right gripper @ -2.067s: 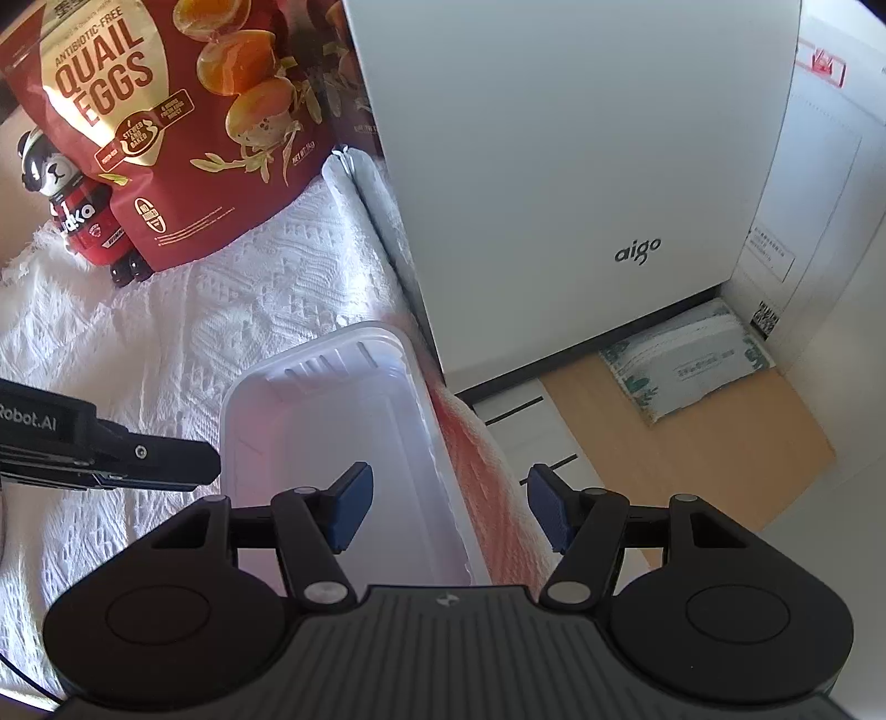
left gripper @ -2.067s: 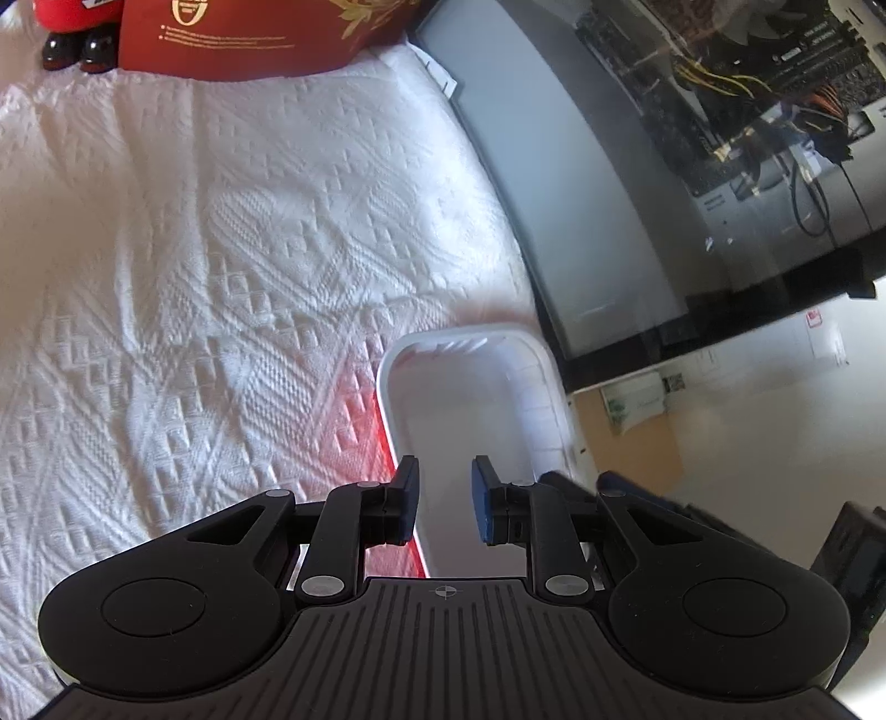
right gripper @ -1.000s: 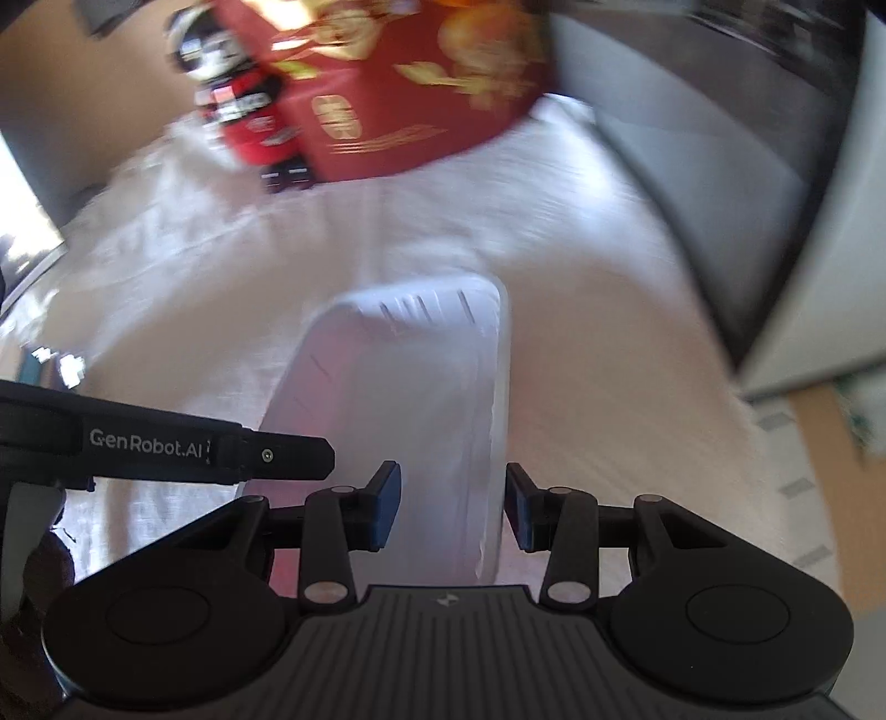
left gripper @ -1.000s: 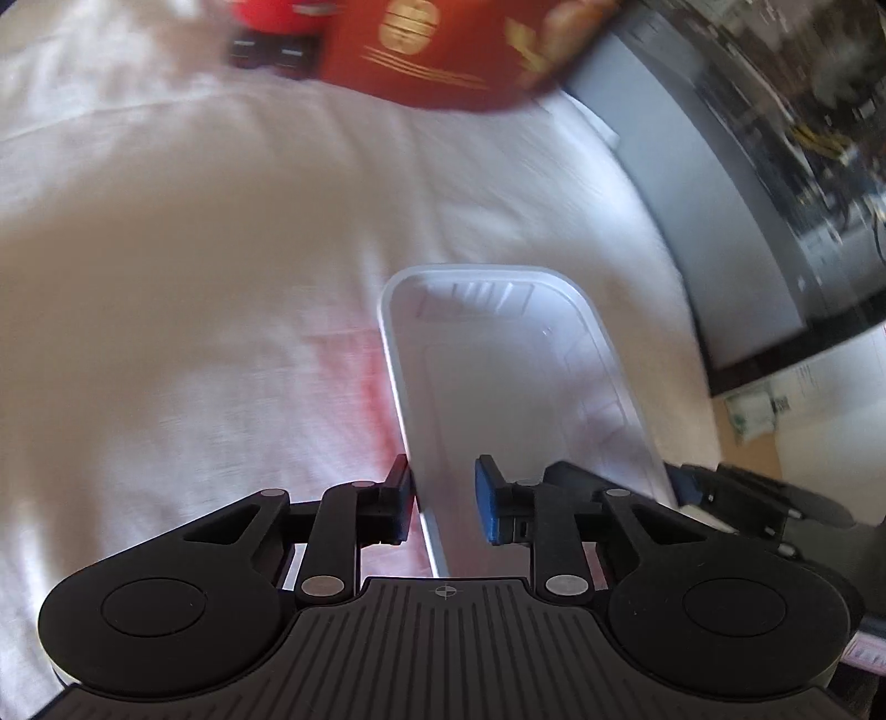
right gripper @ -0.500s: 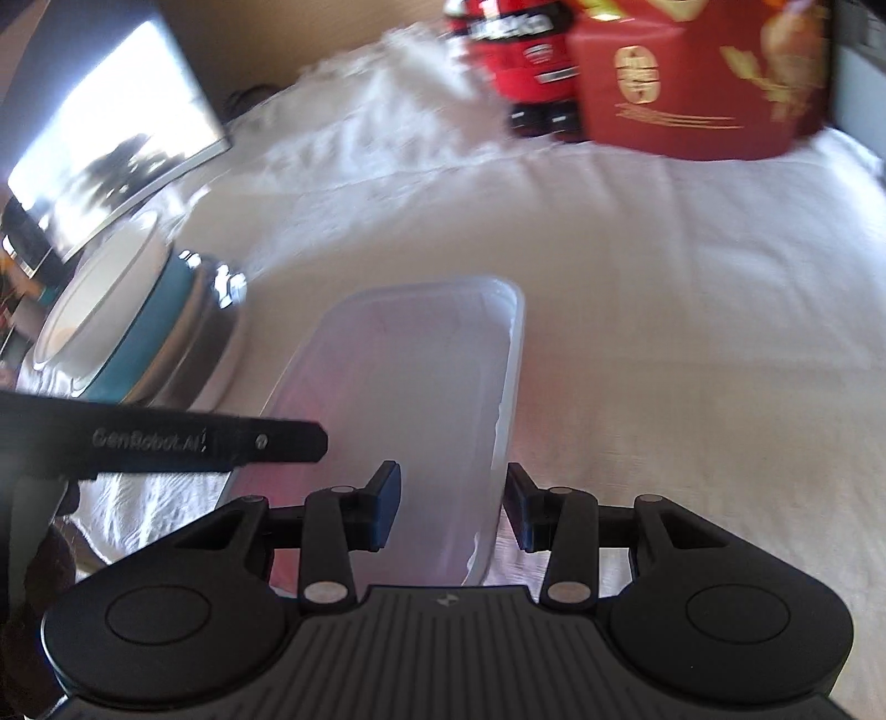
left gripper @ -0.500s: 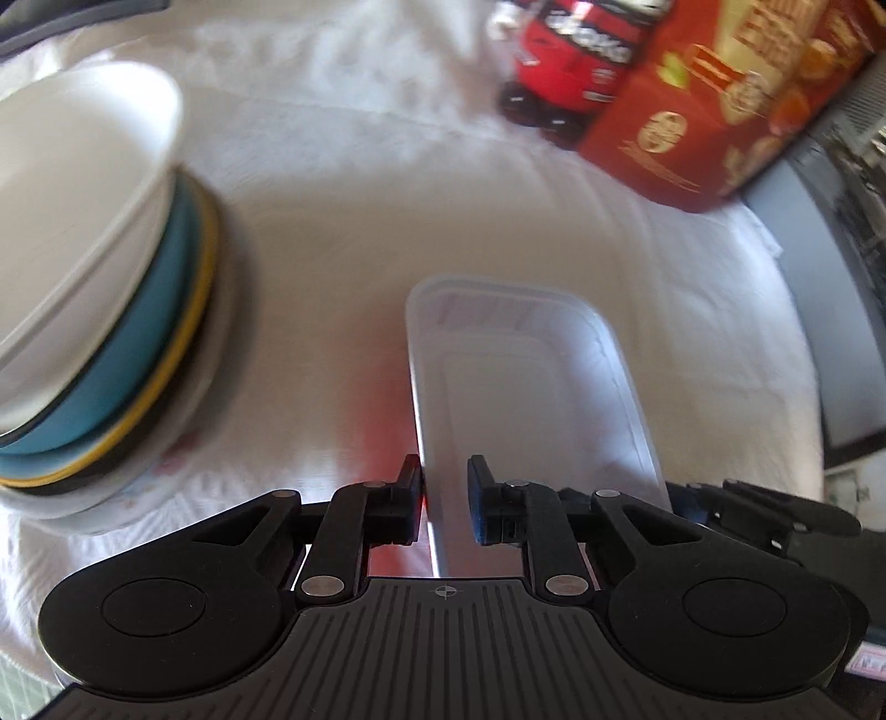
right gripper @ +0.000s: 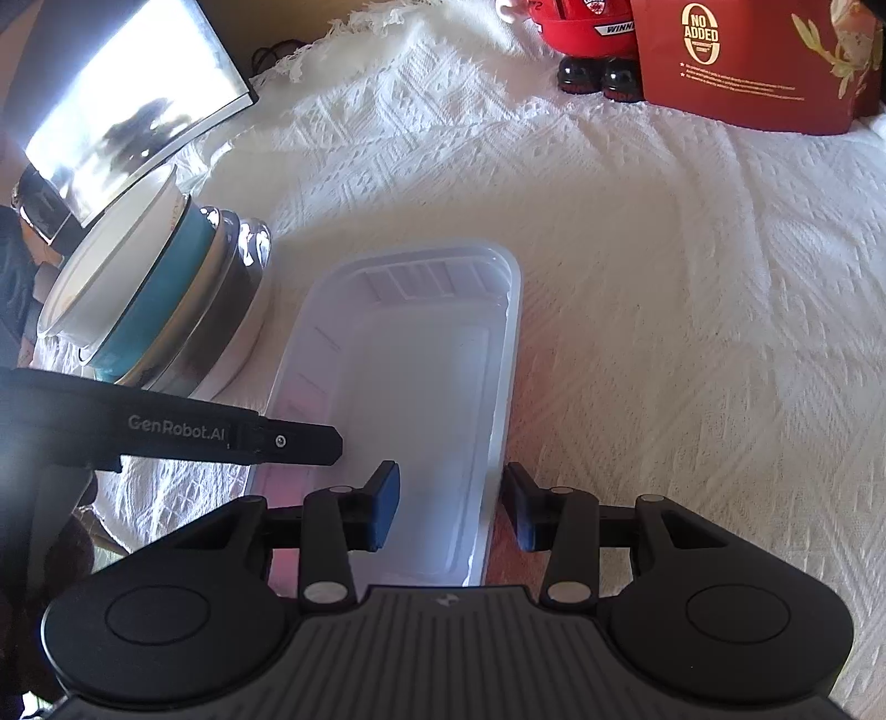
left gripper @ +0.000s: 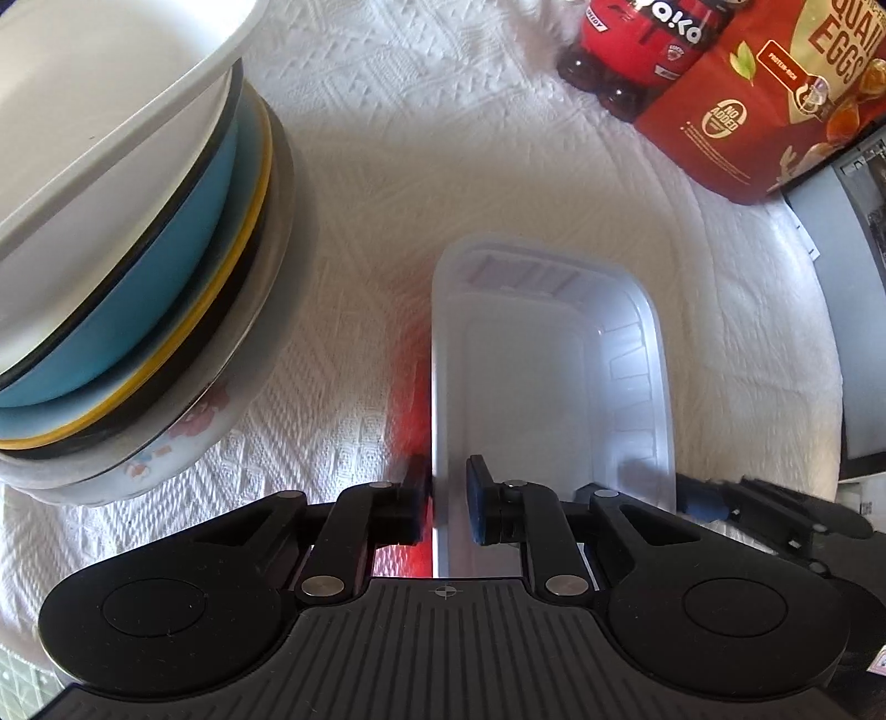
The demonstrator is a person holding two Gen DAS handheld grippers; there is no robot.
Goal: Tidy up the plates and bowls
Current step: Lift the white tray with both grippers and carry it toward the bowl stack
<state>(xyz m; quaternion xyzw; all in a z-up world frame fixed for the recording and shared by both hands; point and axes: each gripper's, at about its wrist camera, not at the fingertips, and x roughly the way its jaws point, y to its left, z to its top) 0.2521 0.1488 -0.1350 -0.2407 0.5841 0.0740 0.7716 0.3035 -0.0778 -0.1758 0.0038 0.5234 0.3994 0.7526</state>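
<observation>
A clear rectangular plastic tray [left gripper: 554, 365] sits over the white tablecloth; it also shows in the right wrist view [right gripper: 410, 376]. My left gripper [left gripper: 446, 501] is shut on the tray's left rim. My right gripper [right gripper: 448, 512] straddles the tray's right rim with its jaws apart, and whether they press the rim I cannot tell. A tilted stack of bowls and plates [left gripper: 127, 243], white on top, then blue, yellow-edged and a flowered plate at the bottom, stands just left of the tray; it also shows in the right wrist view [right gripper: 149, 299].
A red quail-egg bag [left gripper: 775, 94] and a red bottle-shaped figure [left gripper: 637, 50] stand at the far side of the white cloth [right gripper: 692, 288]. A monitor [right gripper: 127, 116] is at far left. A computer case [left gripper: 864, 310] borders the right.
Both grippers have carried the tray leftward from beside the computer case to right beside the bowl stack. The stack came into view and now looms close on the left.
</observation>
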